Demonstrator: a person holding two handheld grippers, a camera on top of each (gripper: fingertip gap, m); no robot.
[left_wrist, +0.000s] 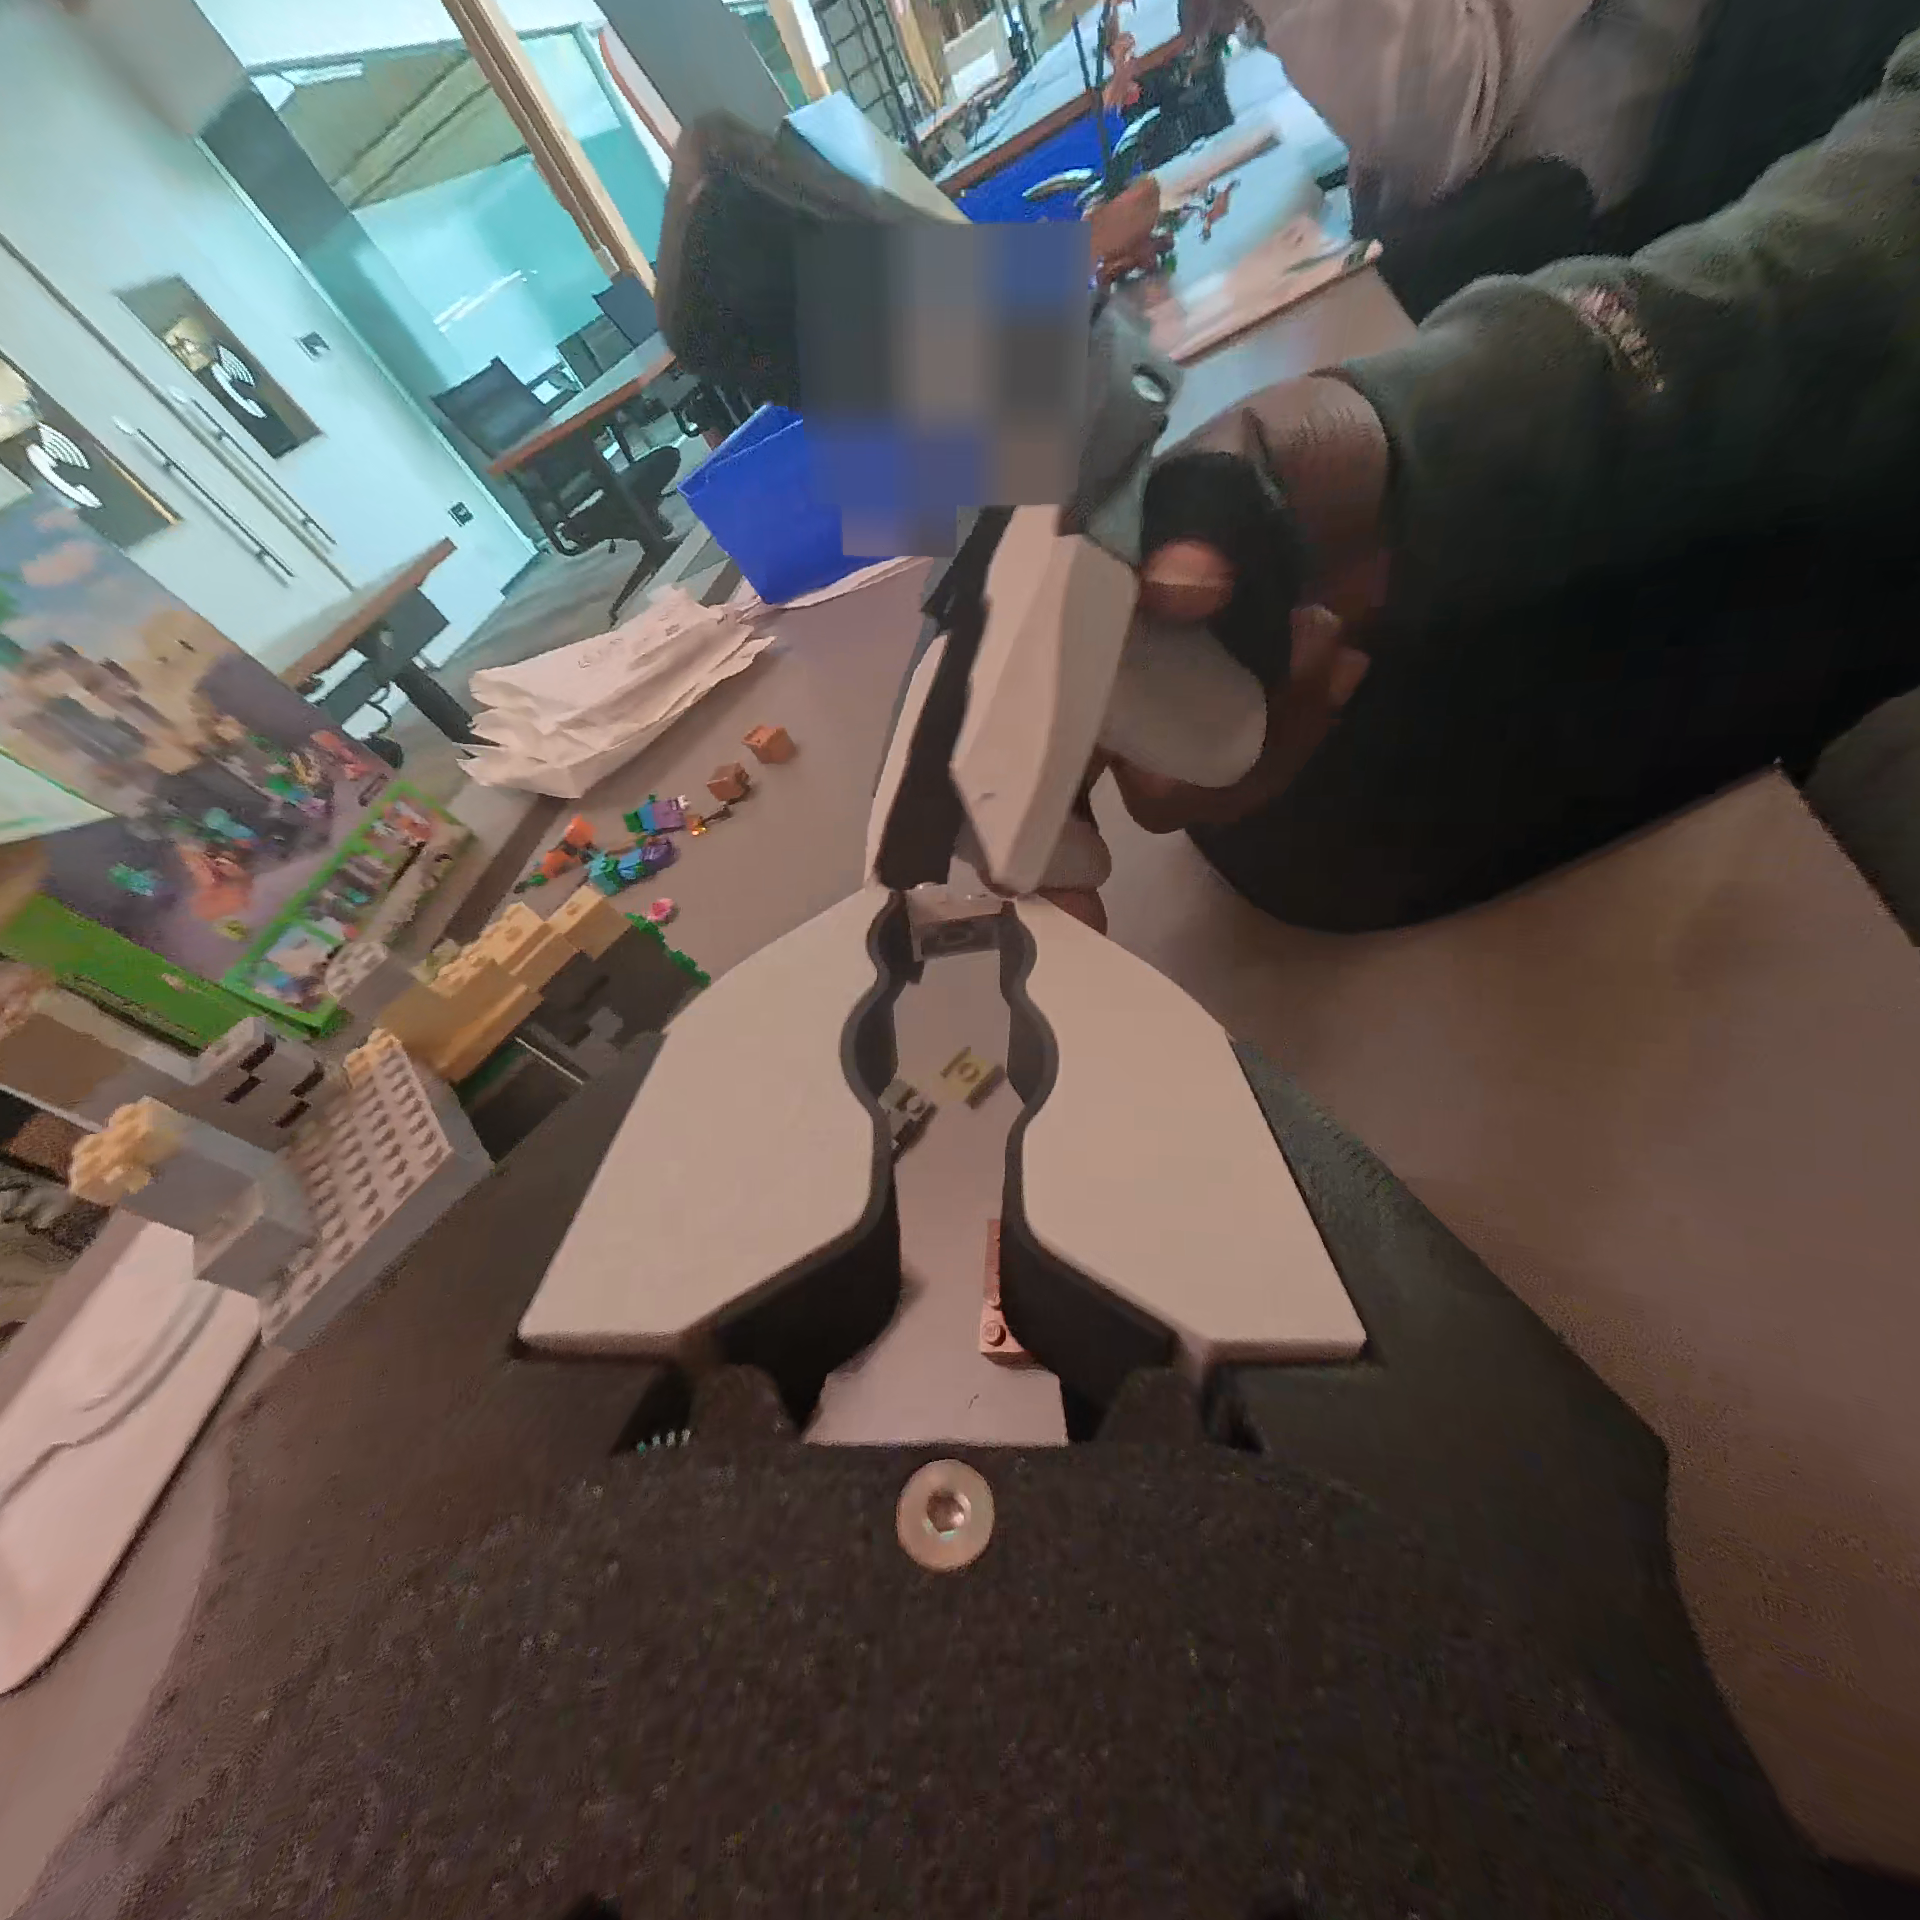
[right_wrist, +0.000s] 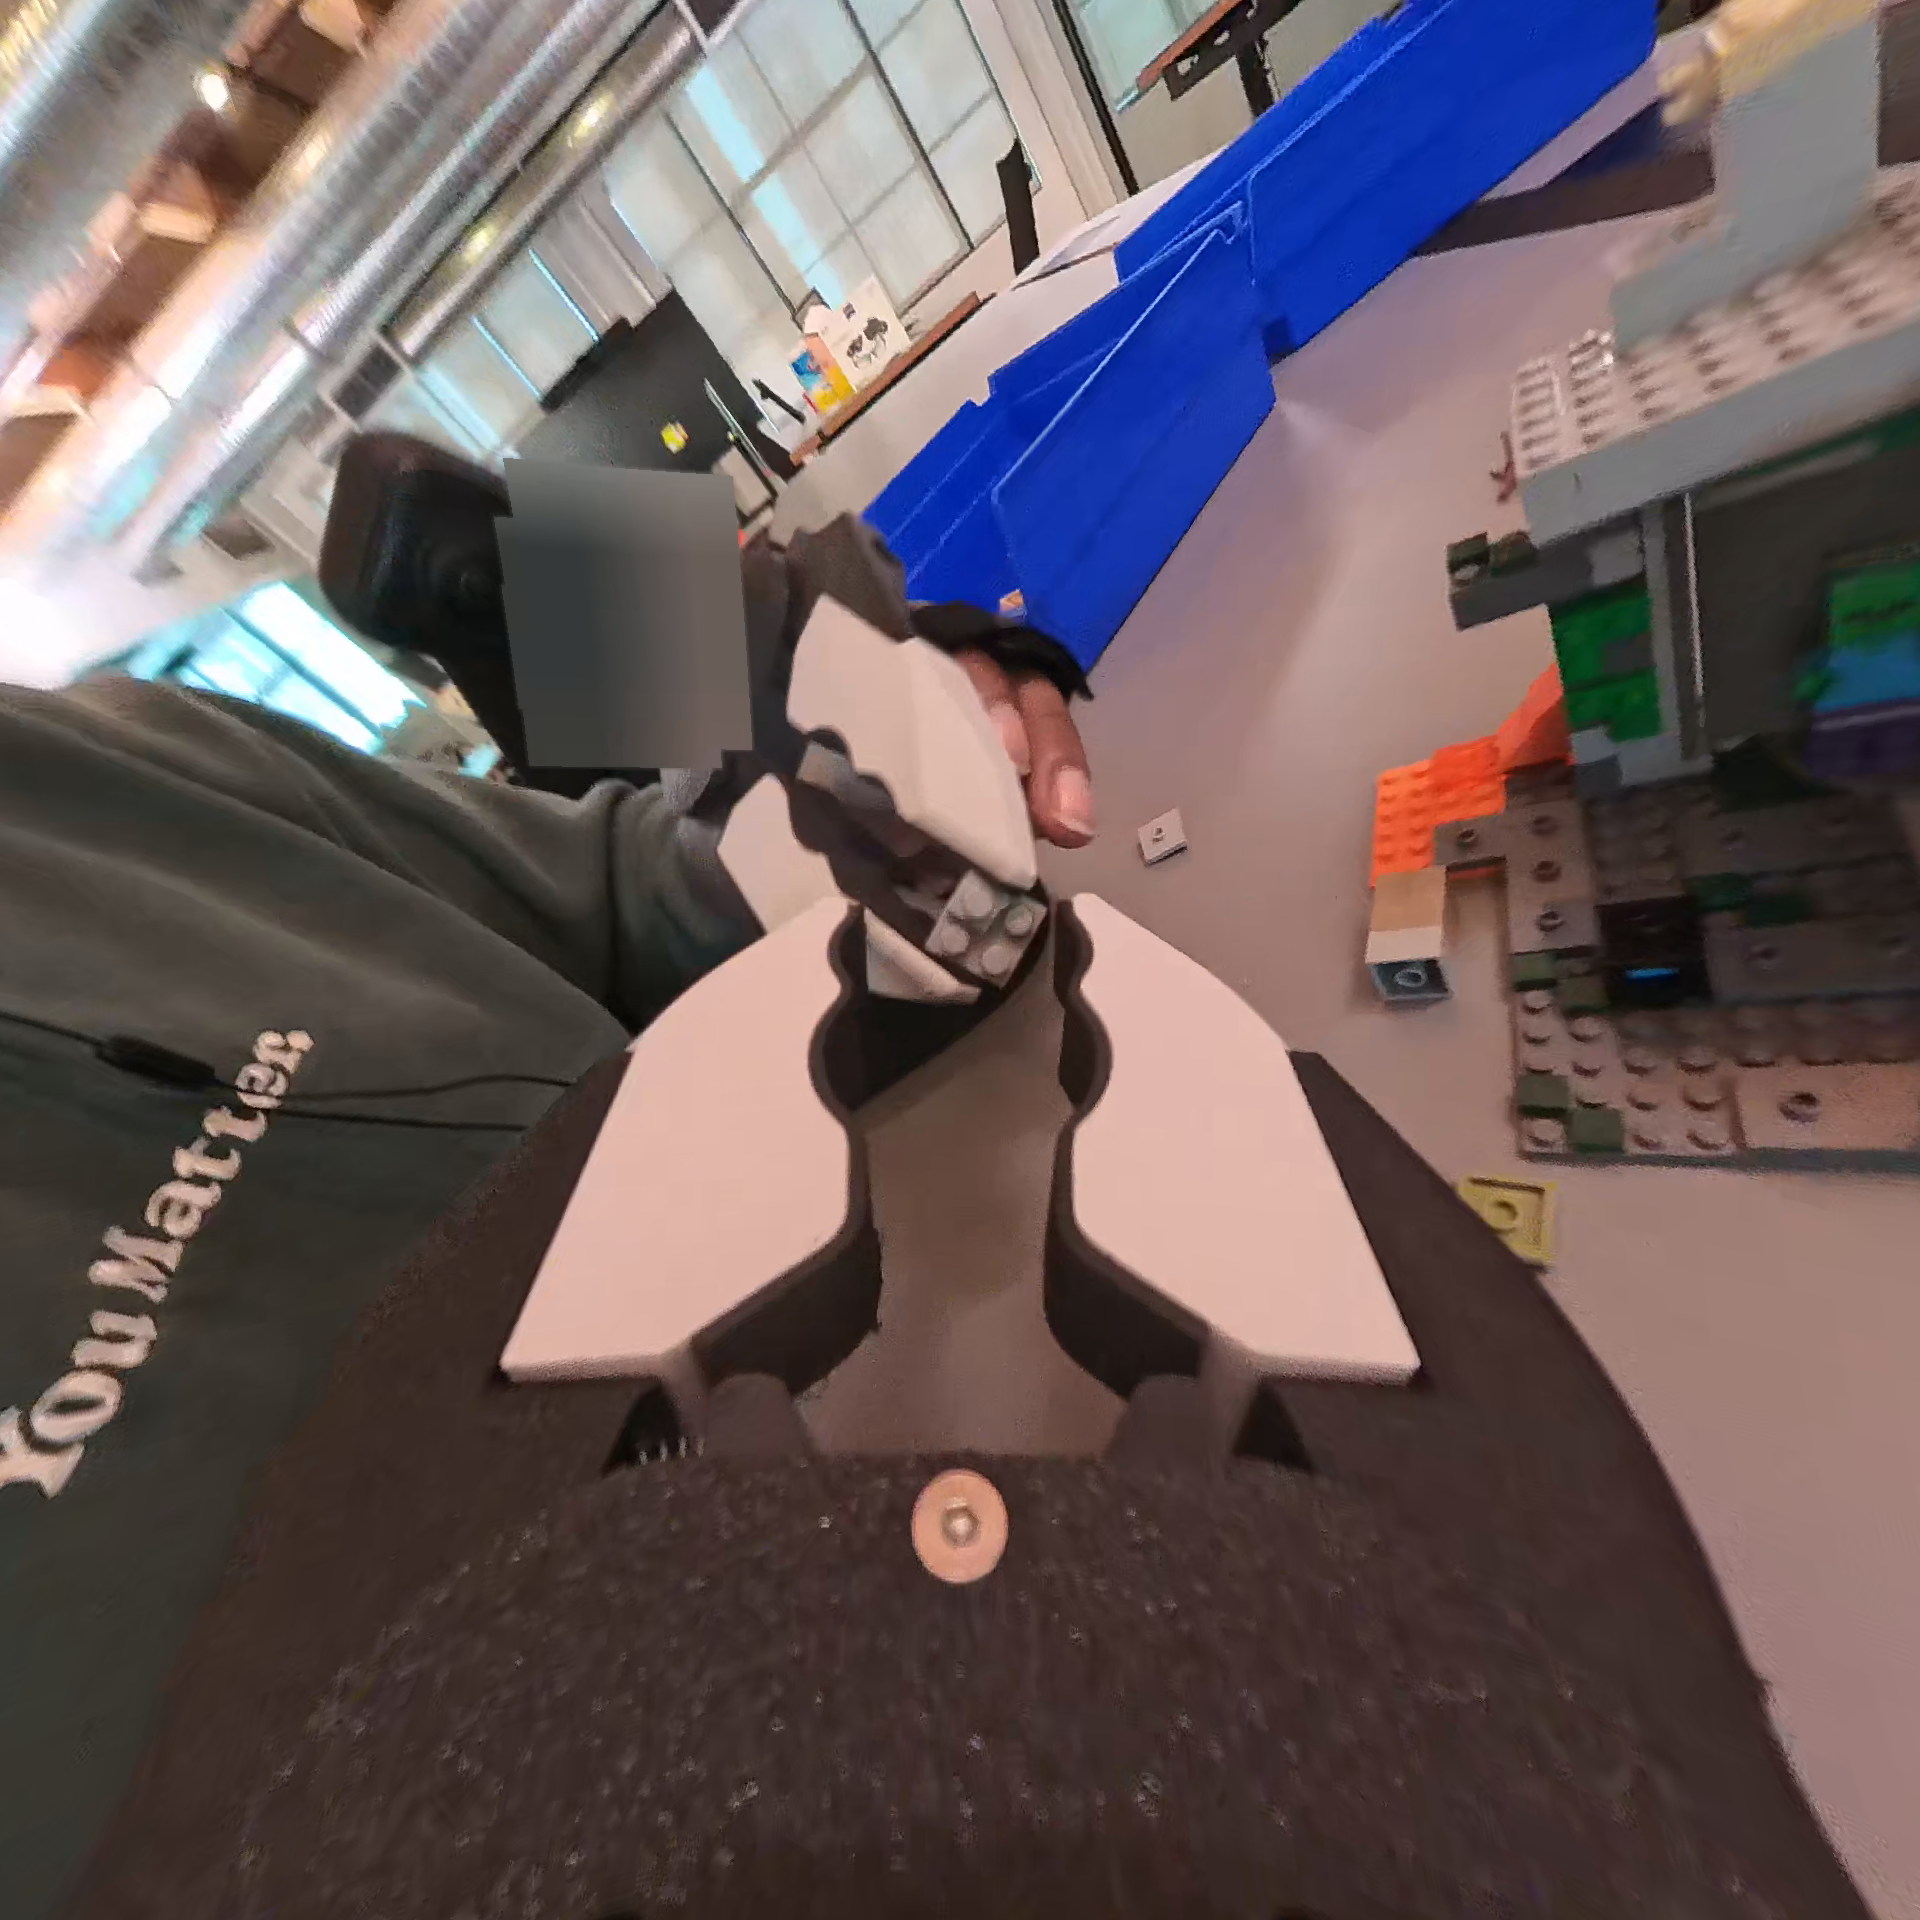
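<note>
Left gripper (left_wrist: 956, 909) clamps grey brick (left_wrist: 948, 935); right gripper (right_wrist: 961, 914) straddles it, grip unclear. Risk: opp. pulls twist it out onto table (right_wrist: 1299, 727).

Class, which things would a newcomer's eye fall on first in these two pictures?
The two grippers meet tip to tip at centre: the left gripper pinches a small grey brick, with the right gripper open around it. A grey-and-green brick model stands to the right, with blue bins behind.
</note>
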